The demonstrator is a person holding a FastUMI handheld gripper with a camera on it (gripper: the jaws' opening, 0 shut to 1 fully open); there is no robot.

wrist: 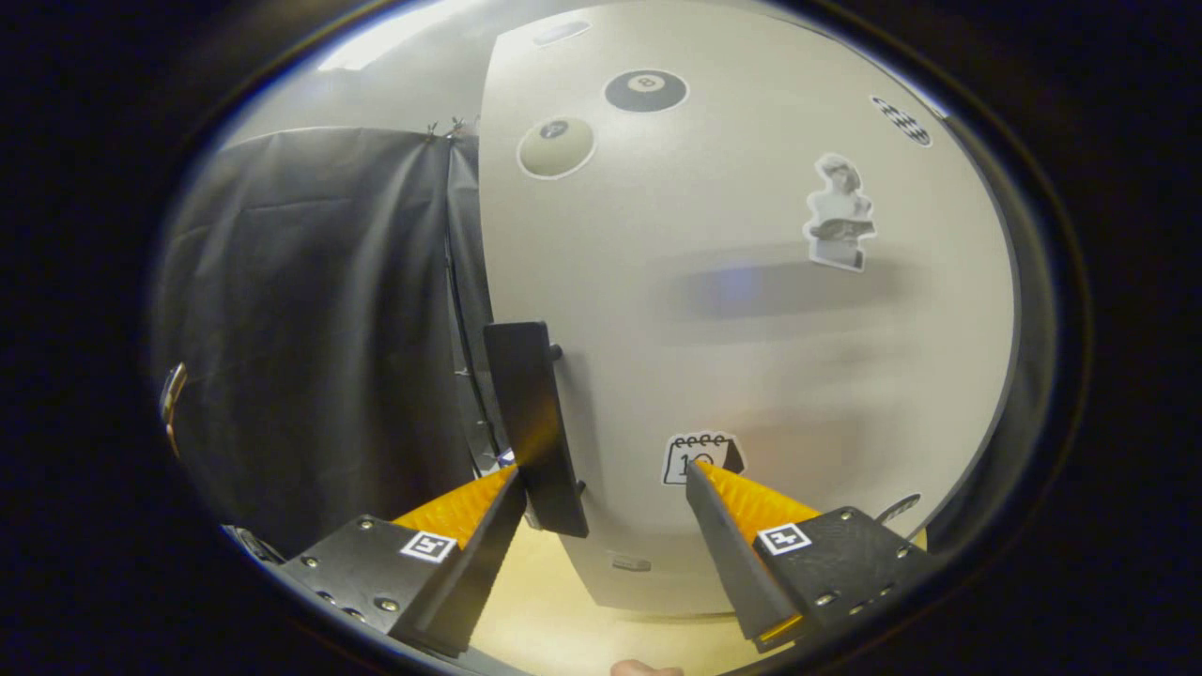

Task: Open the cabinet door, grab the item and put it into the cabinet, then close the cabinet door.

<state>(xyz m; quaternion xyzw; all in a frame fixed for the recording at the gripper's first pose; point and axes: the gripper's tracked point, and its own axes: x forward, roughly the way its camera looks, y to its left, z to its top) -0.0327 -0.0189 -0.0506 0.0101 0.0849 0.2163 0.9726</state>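
Gripper: the gripper point(601, 483) is held with its two fingers spread wide, nothing pressed between them; the fingers point(470, 507) are seen at the foot of the view, with a pale wooden surface point(545, 610) below them.

Handle: a dark bar handle point(535, 427) is mounted upright near the door's left edge. The left fingertip lies just beside its lower end (whether it touches cannot be told), while the right fingertip stands well apart, over a calendar sticker point(700, 458).

Cabinet door: a pale grey cabinet door point(751, 329) stands just ahead of the fingers, its face dotted with stickers, among them two billiard balls point(645, 90) and a bust figure point(839, 214). It appears shut or very nearly so, since no view of the inside is offered; a narrow dark gap along its left edge cannot be read with certainty.

Item: the item to be stowed cannot be located in this view, so its place, outside or inside the cabinet, is left unsettled.

Stage: a shut door with spread fingers at the handle would fit a moment when the door is about to be pulled open, and equally one when it has been pushed closed over the stowed item. Nothing more is settled by the scene.
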